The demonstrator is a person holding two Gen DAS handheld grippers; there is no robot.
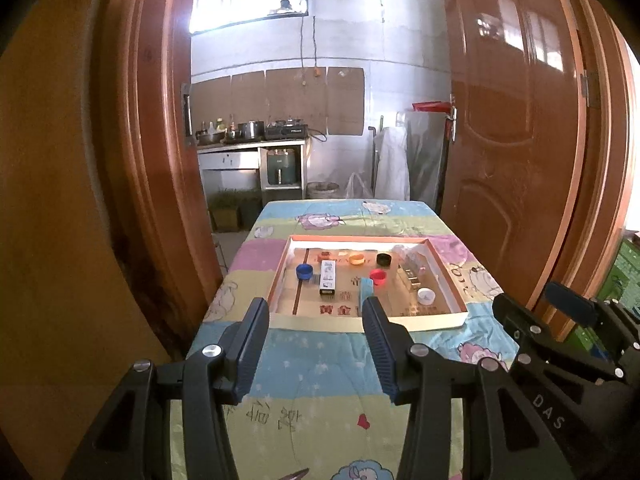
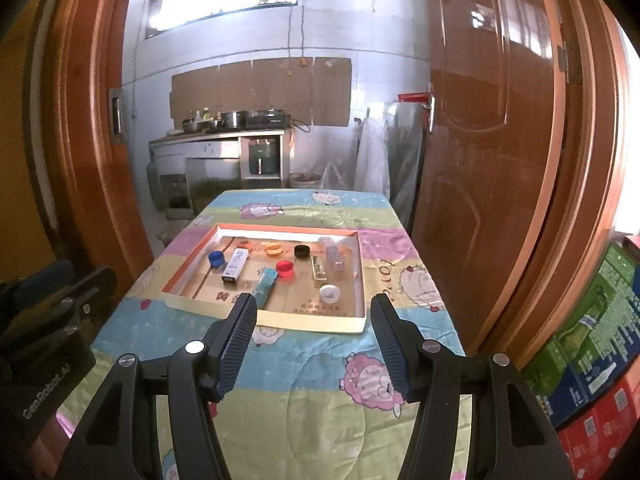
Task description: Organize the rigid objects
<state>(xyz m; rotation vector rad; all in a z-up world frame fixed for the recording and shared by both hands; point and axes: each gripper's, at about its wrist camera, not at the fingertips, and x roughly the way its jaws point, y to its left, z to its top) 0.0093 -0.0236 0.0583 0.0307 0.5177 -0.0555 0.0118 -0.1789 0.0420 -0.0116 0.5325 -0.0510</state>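
A shallow cardboard tray lies on the quilt-covered table. Inside it sit a blue cap, a white box, an orange cap, a black cap, a red cap, a teal box, a white cap, a gold bar and clear plastic boxes. My left gripper is open and empty, short of the tray's near edge. My right gripper is open and empty too.
Wooden doors flank the table on both sides. Stacked printed cartons stand at the right. A kitchen counter with pots is beyond the table. The right gripper's body shows at the left view's right edge.
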